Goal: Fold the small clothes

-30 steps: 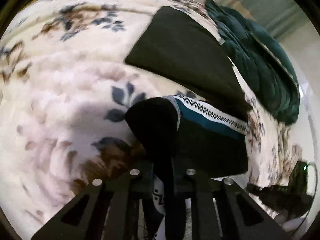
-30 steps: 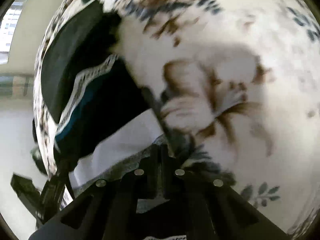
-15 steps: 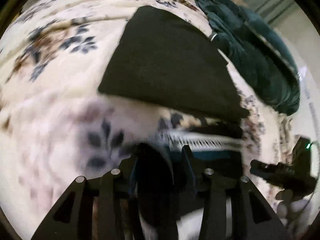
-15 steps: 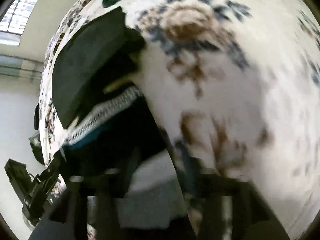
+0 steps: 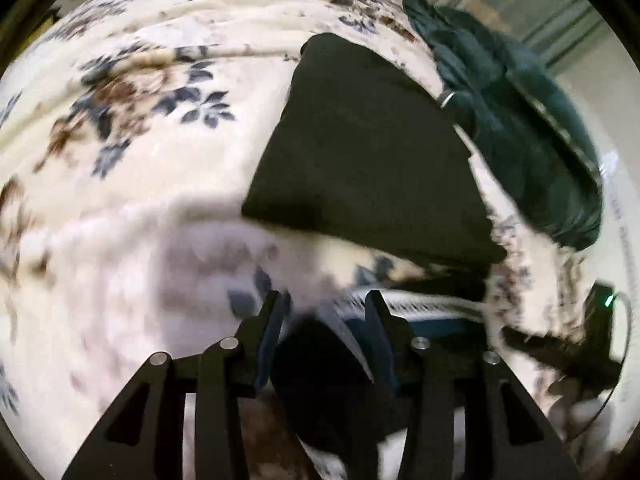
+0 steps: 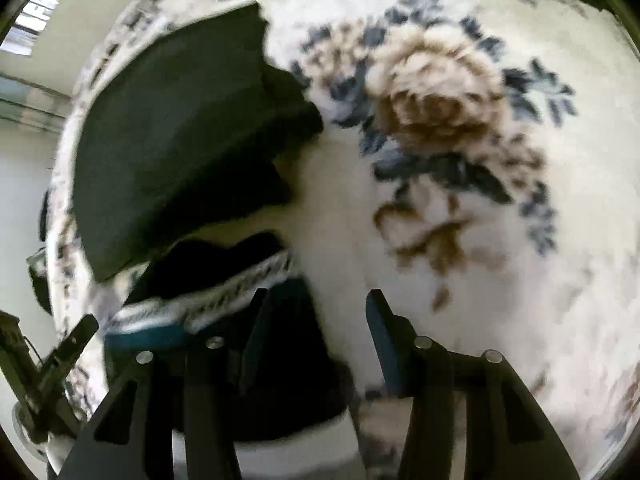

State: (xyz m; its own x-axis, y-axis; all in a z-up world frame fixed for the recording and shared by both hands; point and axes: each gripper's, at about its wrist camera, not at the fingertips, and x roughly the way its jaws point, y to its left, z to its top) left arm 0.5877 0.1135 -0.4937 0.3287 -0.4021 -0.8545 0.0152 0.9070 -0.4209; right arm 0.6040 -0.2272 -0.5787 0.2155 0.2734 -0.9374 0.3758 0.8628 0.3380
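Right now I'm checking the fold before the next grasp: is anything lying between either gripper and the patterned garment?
Nothing visible does. The patterned garment lies directly below the left gripper and beside the right gripper, both with jaws just opened. The folded black cloth sits beyond it on the floral blanket, not between.

Blanket (image 5: 132, 208): I see plush, fuzzy floral cloth.
Folded black garment (image 5: 360, 152): matt, smooth cloth.
Left tool (image 5: 326, 312): matt black plastic, shiny metal pins.
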